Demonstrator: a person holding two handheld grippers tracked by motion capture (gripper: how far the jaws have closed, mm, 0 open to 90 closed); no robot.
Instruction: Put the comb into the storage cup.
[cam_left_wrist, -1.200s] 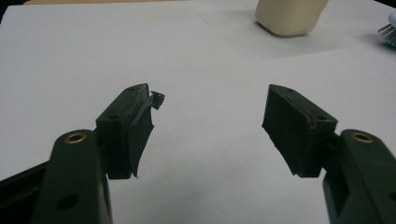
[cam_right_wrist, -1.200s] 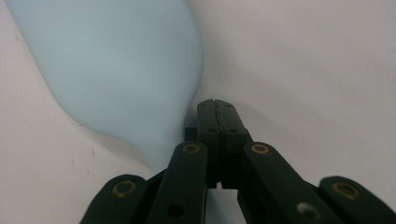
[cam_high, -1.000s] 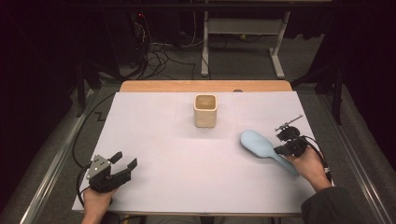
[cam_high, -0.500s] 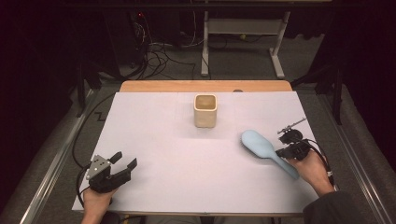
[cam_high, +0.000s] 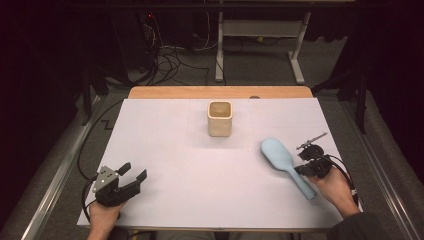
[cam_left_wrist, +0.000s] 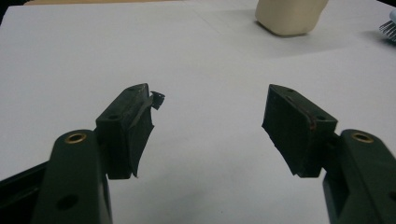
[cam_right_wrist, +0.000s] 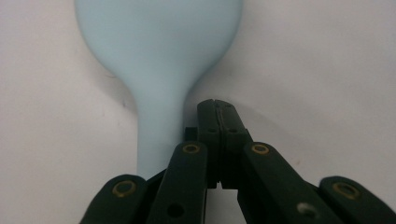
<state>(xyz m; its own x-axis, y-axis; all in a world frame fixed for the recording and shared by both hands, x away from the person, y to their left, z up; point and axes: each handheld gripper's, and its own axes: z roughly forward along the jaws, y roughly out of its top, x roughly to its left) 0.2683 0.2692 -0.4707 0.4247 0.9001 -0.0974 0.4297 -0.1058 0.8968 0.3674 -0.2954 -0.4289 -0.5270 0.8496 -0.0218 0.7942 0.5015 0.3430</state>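
The pale blue hairbrush (cam_high: 284, 164) lies ungrasped on the table (cam_high: 170, 125), the right tongs (cam_right_wrist: 217, 109) pressed together empty beside its handle and the left tongs (cam_left_wrist: 208, 123) gaping empty, so pickup remains.

Your right gripper (cam_right_wrist: 217, 105) has its fingers (cam_right_wrist: 208, 122) pressed together with nothing between them. The pale blue brush (cam_right_wrist: 159, 51) lies on the white worktop (cam_right_wrist: 317, 70), its handle just left of the fingers, its head beyond them.
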